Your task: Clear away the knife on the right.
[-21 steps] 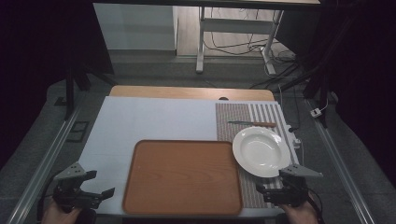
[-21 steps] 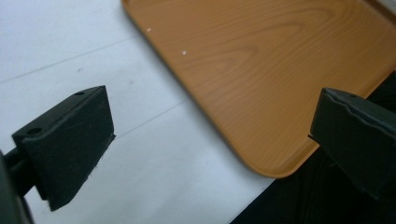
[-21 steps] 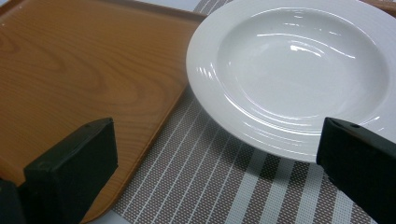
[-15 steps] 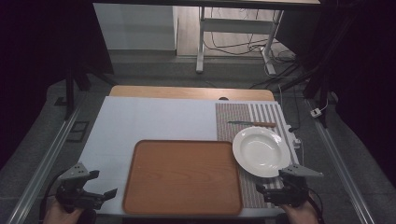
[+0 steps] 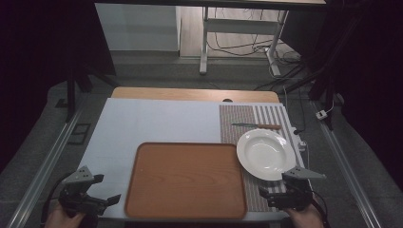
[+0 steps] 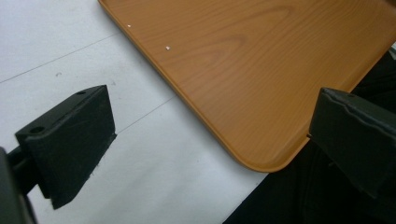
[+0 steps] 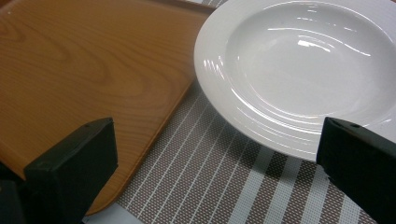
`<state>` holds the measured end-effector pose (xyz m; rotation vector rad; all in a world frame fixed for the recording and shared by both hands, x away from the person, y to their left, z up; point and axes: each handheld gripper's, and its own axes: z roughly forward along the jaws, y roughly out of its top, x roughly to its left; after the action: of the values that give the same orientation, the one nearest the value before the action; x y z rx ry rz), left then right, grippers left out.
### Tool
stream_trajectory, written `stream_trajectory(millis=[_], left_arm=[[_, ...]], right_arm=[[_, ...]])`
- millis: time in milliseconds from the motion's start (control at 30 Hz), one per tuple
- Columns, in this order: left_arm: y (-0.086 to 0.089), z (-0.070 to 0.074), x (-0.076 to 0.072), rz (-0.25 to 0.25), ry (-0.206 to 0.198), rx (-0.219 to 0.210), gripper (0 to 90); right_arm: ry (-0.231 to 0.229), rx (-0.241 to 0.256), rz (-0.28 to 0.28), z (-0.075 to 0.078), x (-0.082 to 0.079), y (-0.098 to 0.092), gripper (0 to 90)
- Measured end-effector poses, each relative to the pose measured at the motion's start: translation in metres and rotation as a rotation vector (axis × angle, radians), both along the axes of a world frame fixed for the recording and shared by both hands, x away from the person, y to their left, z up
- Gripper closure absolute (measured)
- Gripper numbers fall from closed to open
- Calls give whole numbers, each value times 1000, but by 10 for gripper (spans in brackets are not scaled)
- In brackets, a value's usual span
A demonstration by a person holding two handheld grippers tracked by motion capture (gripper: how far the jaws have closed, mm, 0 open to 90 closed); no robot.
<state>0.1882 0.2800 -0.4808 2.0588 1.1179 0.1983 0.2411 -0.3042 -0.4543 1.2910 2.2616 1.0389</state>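
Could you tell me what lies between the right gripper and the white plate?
Only a bare strip of striped placemat: the right gripper view shows the right gripper, its jaws wide apart, just short of the white plate.

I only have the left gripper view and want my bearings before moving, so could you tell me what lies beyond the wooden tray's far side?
Observer: A white plate sits on a striped placemat, right of the tray.
Operator: Thank you. Is anything else on that mat?
Observer: A knife lies just behind the plate.
Operator: And where is the right gripper?
Observer: The right gripper is open, at the near edge, just short of the plate.
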Motion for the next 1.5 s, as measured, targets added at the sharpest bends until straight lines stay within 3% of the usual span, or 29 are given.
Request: stream_trajectory(millis=[533, 1000, 1233, 1300, 1500], left_arm=[[4, 0, 0, 5, -1, -36, 5], [5, 0, 0, 12, 5, -41, 11], [5, 0, 0, 15, 5, -42, 11], [5, 0, 0, 17, 4, -43, 12], [5, 0, 0, 19, 5, -43, 13]], right_arm=[[-44, -31, 22, 5, 10, 5, 0], [-67, -20, 36, 7, 28, 6, 0], [-44, -15, 21, 6, 38, 6, 0], [-32, 4, -5, 5, 45, 6, 0], [-9, 33, -11, 5, 56, 8, 0]])
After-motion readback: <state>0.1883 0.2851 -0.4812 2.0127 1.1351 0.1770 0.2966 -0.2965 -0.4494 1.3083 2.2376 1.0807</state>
